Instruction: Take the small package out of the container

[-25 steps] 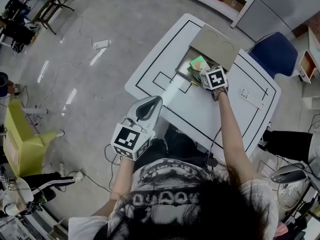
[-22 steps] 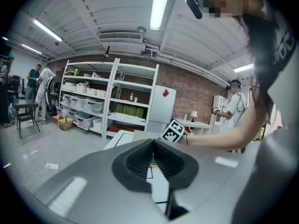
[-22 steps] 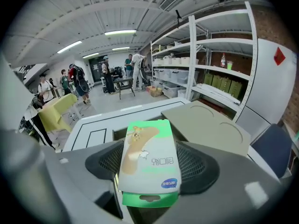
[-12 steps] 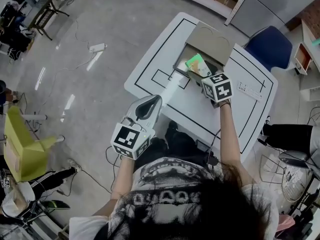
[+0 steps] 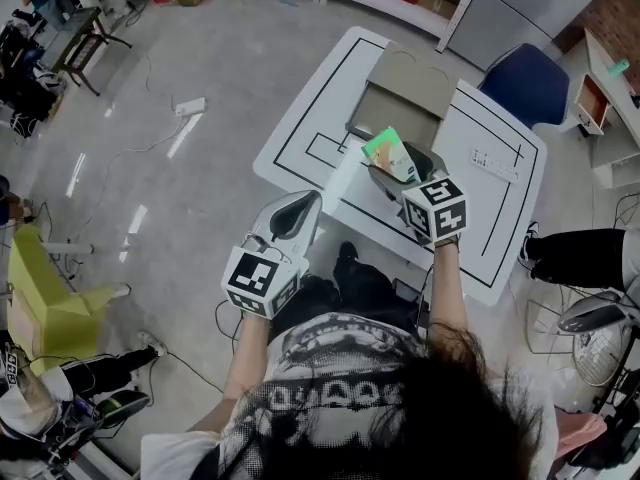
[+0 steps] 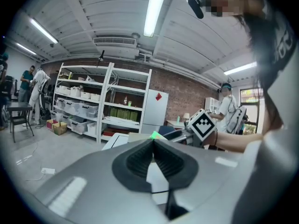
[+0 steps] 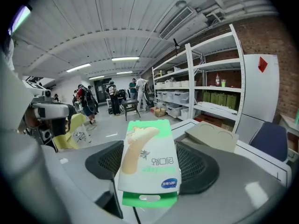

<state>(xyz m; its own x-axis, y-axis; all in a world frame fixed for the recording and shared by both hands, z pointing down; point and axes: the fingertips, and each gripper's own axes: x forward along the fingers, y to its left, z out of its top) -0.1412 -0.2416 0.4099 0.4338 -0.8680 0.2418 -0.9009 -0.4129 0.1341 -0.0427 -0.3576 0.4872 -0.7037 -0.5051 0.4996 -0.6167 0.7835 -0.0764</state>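
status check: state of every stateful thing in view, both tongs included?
small package: gripped in the right tongs, out of the box
cardboard box: on the table, lid flipped open
right tongs: shut on the small package
left tongs: shut, nothing between them, held off the table

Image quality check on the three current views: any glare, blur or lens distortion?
Head view: sharp, with glare streaks on the glossy floor. Left gripper view: strong fisheye with dark corners, a bright ceiling light, and a mosaic patch at the top. Right gripper view: same fisheye, bending the shelves; the small package is in focus.
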